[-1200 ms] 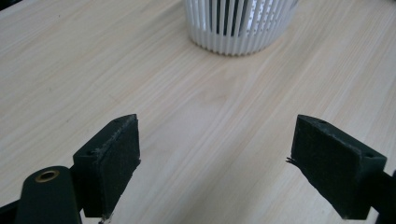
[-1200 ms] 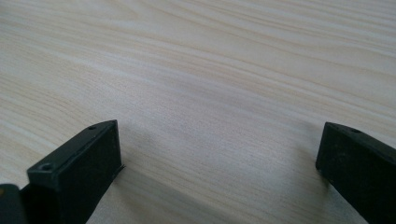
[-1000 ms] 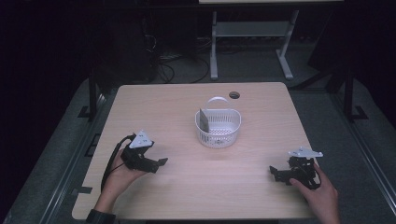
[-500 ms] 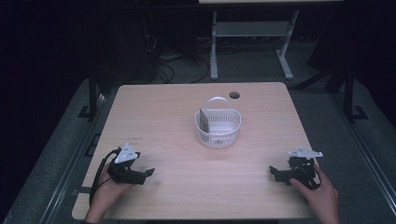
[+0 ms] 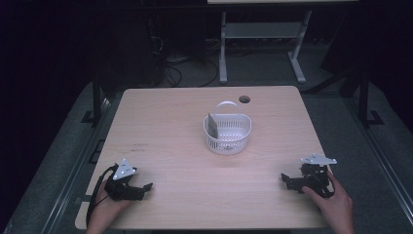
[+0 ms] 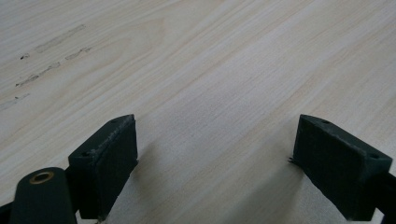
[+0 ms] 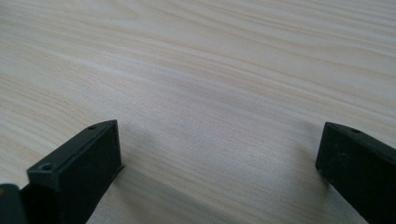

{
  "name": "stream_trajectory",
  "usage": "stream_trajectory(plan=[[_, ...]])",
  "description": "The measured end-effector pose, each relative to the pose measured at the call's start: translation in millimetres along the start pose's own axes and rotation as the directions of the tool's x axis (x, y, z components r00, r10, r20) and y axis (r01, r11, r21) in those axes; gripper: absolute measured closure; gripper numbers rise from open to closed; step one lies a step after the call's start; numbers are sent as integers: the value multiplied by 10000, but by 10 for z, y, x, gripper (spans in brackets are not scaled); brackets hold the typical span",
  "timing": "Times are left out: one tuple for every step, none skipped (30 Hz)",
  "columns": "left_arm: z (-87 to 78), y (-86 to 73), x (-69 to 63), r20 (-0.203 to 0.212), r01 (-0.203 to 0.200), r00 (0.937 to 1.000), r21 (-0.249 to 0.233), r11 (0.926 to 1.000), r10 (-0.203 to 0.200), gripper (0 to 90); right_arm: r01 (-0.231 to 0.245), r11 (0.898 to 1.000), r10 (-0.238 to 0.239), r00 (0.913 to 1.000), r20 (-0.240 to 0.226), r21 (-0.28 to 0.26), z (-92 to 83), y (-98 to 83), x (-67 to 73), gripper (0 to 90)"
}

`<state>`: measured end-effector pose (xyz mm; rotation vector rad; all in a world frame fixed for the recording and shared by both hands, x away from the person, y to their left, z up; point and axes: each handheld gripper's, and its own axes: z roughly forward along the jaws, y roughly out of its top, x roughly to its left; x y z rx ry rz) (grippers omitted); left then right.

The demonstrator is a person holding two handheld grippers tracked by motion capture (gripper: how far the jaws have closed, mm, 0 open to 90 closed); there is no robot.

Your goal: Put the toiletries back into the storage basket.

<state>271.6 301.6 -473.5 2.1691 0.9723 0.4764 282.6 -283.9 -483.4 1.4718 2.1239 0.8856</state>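
A white slotted basket (image 5: 227, 134) with a thin handle stands near the middle of the wooden table (image 5: 170, 117); a dark flat object (image 5: 212, 126) leans upright inside its left wall. My left gripper (image 5: 146, 186) rests low at the table's front left corner, held by a hand, jaws open with bare wood between them (image 6: 215, 154). At the front right, my right gripper (image 5: 284, 179) lies on the table under the other hand, also open over bare wood (image 7: 219, 163). Both sit well apart from the basket.
A round cable hole (image 5: 244, 99) is in the tabletop behind the basket. Faint dark scuff marks (image 6: 51, 42) streak the wood ahead of the left gripper. A white-legged desk frame (image 5: 258, 44) and cables stand on the dark floor beyond the table.
My left gripper has drawn back toward the front left corner of the table and settled lower. The right gripper and the basket have stayed put.
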Motion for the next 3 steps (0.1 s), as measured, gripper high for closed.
stream_trajectory(plan=[[5,-11,11,122,151,9998,-45,9999,-151,127,0,10000,0,10000,0,-2,0,0,0,0],[8,-9,25,180,323,9993,45,9995,-324,126,-5,10000,5,10000,0,4,0,0,0,0],[8,-9,24,176,321,9993,51,9995,-322,125,-1,10000,1,10000,0,-2,0,0,0,0]])
